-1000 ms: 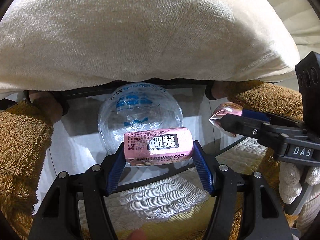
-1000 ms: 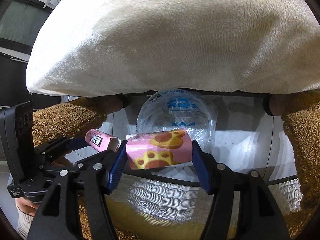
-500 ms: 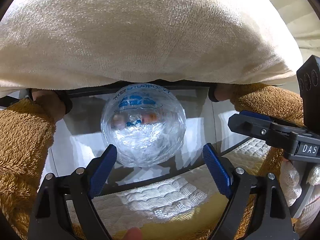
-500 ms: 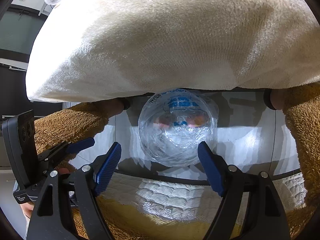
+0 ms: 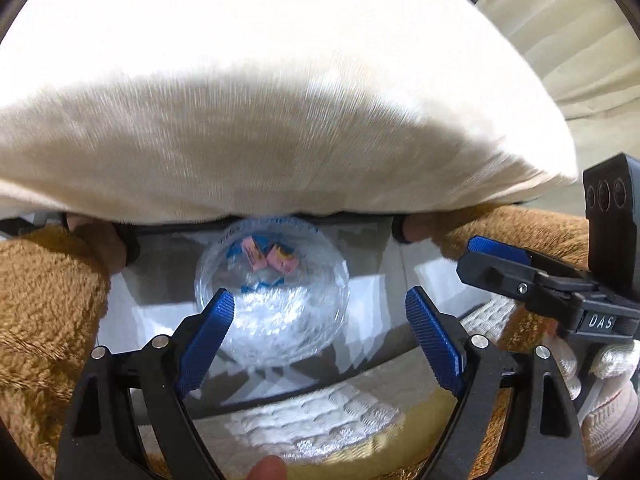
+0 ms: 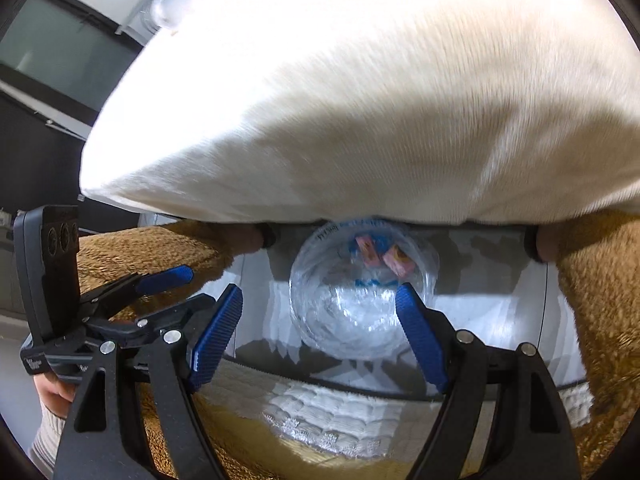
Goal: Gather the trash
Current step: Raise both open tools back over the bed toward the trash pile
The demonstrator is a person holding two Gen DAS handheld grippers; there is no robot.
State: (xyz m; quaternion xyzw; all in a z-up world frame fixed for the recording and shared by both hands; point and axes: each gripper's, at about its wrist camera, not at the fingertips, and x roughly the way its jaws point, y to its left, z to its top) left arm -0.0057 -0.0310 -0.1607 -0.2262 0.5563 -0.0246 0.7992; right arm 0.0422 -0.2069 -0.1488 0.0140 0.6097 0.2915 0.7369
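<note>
A clear plastic-lined bin [image 5: 272, 300] stands on the floor below both grippers and also shows in the right wrist view [image 6: 362, 300]. Two pink snack wrappers [image 5: 270, 256] lie inside it, seen too in the right wrist view [image 6: 384, 256]. My left gripper [image 5: 320, 324] is open and empty above the bin. My right gripper [image 6: 320, 320] is open and empty above it. Each gripper shows in the other's view, the right one [image 5: 500, 256] at the right edge and the left one [image 6: 160, 280] at the left edge.
A big cream cushion [image 5: 280, 100] overhangs the bin and fills the upper view. Brown fuzzy sofa arms [image 5: 44, 300] [image 6: 600, 300] flank the gap. A white quilted mat with a yellow edge [image 5: 316, 420] lies nearest me.
Both grippers opened and let the pink wrappers go; the wrappers fell into the bin. Both grippers have since lifted, so the bin looks smaller and farther.
</note>
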